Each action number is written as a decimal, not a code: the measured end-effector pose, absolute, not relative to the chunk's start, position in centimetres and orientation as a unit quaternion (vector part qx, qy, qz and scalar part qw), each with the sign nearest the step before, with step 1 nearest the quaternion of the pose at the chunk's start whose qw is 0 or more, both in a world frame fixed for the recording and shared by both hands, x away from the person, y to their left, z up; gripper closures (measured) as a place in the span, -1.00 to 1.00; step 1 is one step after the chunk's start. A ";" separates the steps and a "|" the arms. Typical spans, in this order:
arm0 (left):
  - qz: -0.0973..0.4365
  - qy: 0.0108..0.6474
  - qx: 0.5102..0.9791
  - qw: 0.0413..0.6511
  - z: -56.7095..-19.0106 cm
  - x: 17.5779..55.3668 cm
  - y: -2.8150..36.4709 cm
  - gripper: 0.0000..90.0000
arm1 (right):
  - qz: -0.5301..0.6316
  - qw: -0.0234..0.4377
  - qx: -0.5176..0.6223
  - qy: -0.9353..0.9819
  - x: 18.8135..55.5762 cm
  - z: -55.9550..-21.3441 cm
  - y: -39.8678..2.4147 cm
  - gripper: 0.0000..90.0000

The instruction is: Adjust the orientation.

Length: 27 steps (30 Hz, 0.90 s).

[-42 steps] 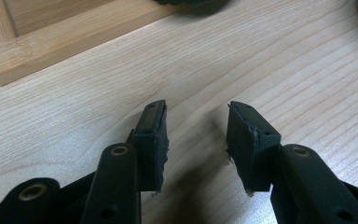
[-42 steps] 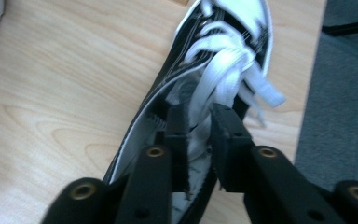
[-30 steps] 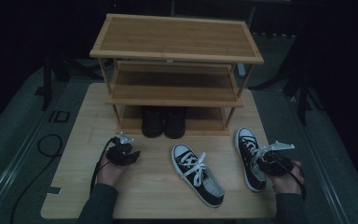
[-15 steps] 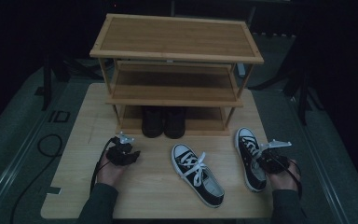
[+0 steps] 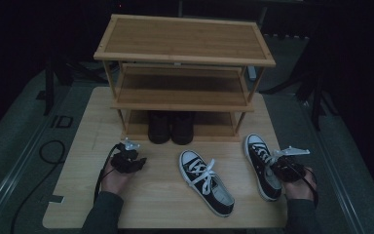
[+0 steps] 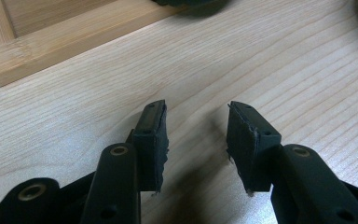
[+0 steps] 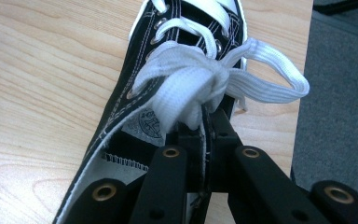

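Two black low sneakers with white laces lie on the wooden table [image 5: 78, 195]. One sneaker [image 5: 205, 178] lies in the middle, angled. The other sneaker [image 5: 259, 158] [image 7: 130, 98] lies at the right edge, toe pointing away. My right gripper [image 5: 276, 168] [image 7: 205, 128] has just been closing, and its jaws now pinch the right side of this shoe's opening, just behind the tied bow [image 7: 191, 84]. At the left, my left gripper [image 5: 136, 162] [image 6: 196, 116] rests low over bare wood, open, with nothing between its pads.
A three-tier bamboo shoe rack [image 5: 182, 36] stands at the back of the table. A pair of dark boots [image 5: 170, 127] sits on its bottom shelf. The rack's base rail [image 6: 51, 44] lies just ahead of the left gripper. Dark floor and a cable [image 5: 48, 151] surround the table.
The right gripper's jaws have closed onto the right sneaker's side. Both hands and both sneakers keep their places.
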<state>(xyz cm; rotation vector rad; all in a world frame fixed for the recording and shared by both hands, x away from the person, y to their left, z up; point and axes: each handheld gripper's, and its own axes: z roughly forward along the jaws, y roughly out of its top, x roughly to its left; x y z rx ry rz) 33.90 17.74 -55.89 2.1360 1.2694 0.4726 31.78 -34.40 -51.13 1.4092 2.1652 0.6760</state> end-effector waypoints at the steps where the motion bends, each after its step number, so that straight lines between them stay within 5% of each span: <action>1: 0.178 0.479 0.805 0.301 -55.9 33.9 17.7 0.28 | 0.247 0.234 0.512 0.789 31.7 -51.1 -34.4 0.94; 27: 0.179 0.479 0.805 0.301 -55.9 33.9 17.7 0.28 | 0.306 0.238 0.440 0.810 30.8 -49.0 -31.7 0.94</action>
